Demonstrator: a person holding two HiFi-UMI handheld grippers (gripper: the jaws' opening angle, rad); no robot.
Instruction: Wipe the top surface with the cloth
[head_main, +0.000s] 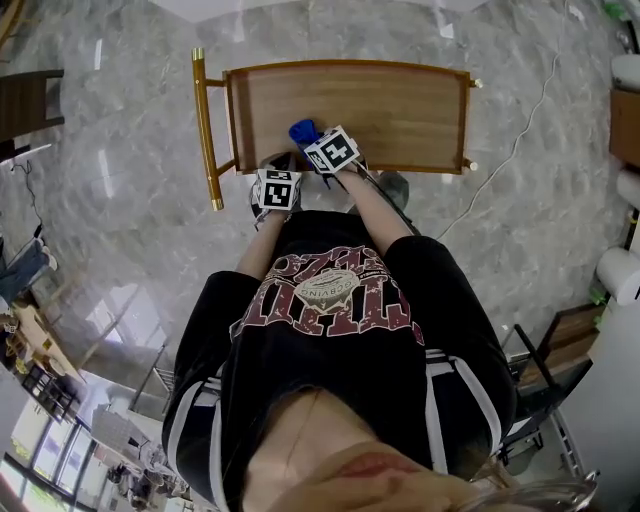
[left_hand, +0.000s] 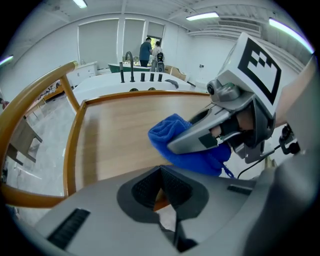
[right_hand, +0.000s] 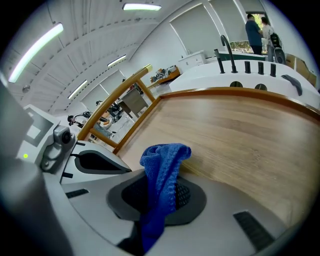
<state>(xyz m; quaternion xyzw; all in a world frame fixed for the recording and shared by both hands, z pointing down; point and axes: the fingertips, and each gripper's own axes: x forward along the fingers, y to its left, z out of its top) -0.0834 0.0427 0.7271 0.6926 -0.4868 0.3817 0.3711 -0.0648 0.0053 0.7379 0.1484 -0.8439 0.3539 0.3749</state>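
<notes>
The wooden top surface (head_main: 380, 110) with its raised brown rim lies in front of me. A blue cloth (head_main: 303, 131) hangs bunched over its near edge, and my right gripper (head_main: 310, 140) is shut on it. In the right gripper view the cloth (right_hand: 161, 172) sticks up between the closed jaws, with the wood (right_hand: 240, 130) beyond. My left gripper (head_main: 273, 168) sits just left of it, at the near edge, shut with nothing in it. The left gripper view shows its jaws (left_hand: 162, 192) closed, with the cloth (left_hand: 192, 152) and the right gripper (left_hand: 215, 132) over the wood.
A gold rail (head_main: 205, 130) runs along the stand's left end. Around the stand is marble floor (head_main: 120, 180), and a white cable (head_main: 515, 145) trails to the right. Dark furniture (head_main: 25, 100) stands at far left. Two people (left_hand: 151, 50) stand far off behind a white counter.
</notes>
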